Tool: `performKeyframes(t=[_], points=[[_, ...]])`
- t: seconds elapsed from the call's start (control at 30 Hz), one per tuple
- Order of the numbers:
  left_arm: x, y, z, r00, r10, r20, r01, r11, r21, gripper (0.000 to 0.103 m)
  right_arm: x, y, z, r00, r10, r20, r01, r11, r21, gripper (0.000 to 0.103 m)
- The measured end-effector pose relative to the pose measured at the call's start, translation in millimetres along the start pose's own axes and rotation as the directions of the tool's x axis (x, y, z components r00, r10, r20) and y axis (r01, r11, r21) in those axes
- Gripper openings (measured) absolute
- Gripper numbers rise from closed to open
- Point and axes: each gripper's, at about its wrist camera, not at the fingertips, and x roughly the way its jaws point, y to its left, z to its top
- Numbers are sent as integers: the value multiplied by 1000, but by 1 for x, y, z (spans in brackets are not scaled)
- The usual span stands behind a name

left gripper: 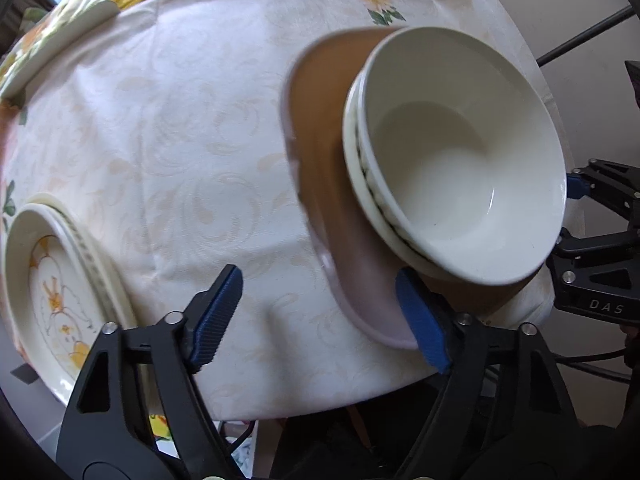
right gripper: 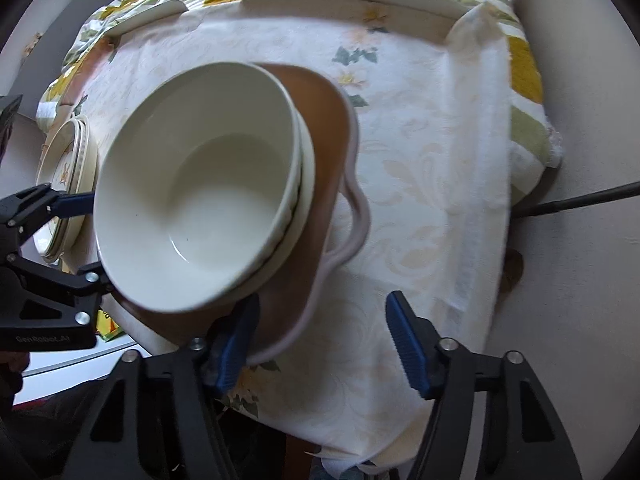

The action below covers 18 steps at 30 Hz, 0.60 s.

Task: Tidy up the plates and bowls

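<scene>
My bench wears pale patterned cloth. Centre frame: one brown tray, stacked white bowls, exact count unclear. Left tongs and right tongs both straddle the tray rim, not clamped.

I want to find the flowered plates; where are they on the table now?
In the left wrist view, the flowered plates sit at the lower left, near the table's front edge, left of the brown tray holding the white bowls.

pale patterned tablecloth, floral cloth edge
</scene>
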Motion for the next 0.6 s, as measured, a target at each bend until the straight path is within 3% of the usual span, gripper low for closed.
performKeyframes(t=[0.03, 0.1, 0.17, 0.27, 0.37, 0.6], points=[[4, -2, 1, 1000, -3, -4, 3, 1000, 0, 68, 2, 1, 0, 1000, 5, 1, -5, 1000, -10, 47], [12, -6, 2, 1000, -2, -13, 2, 1000, 7, 50, 6, 4, 0, 1000, 26, 13, -26, 999, -30, 40], [13, -10, 1, 1000, -13, 9, 13, 1000, 14, 45, 9, 6, 0, 998, 50, 27, -49, 998, -49, 31], [14, -15, 1, 999, -9, 43, 7, 999, 35, 21, 15, 10, -2, 997, 69, 41, -66, 995, -76, 24], [15, -20, 1, 998, -18, 66, 14, 998, 61, 15, 17, 11, -3, 994, 92, 60, -87, 992, -86, 19], [14, -30, -6, 995, 1, 104, -11, 996, 94, 15, 13, 18, -6, 992, 60, 114, -47, 992, -121, 19]])
